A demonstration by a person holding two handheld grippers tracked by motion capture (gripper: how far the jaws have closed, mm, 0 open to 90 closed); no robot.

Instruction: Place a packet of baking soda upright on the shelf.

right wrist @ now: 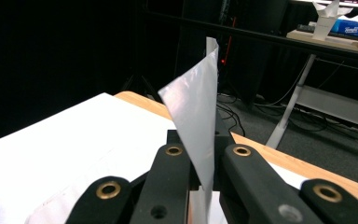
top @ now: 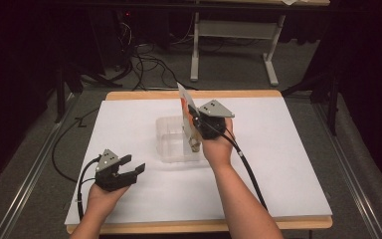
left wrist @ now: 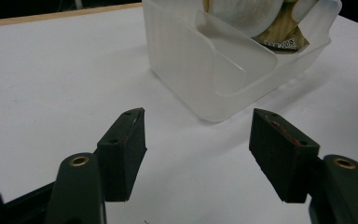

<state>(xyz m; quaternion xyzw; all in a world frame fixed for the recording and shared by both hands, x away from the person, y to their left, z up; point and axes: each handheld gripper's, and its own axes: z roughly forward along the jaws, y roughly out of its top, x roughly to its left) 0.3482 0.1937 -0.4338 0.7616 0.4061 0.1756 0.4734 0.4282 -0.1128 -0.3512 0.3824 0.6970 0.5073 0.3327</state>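
My right gripper (top: 195,115) is shut on a flat foil packet (top: 185,101), white and orange outside. In the right gripper view the packet's silvery sheet (right wrist: 196,102) rises from between the closed jaws of my right gripper (right wrist: 204,161). It hangs over a clear plastic container (top: 170,152) in the middle of the white table. My left gripper (top: 134,164) rests open at the table's front left, jaws empty. The left gripper view shows it (left wrist: 198,135) facing the container's (left wrist: 200,79) near corner from a short way off. Inside lie a pale rounded item and a brown printed packet (left wrist: 282,41).
The white tabletop (top: 288,149) has a wooden edge at front and back. Beyond the far edge stand a grey table frame (top: 195,50) and loose floor cables (top: 146,64). A tissue box (right wrist: 352,25) sits on a distant bench.
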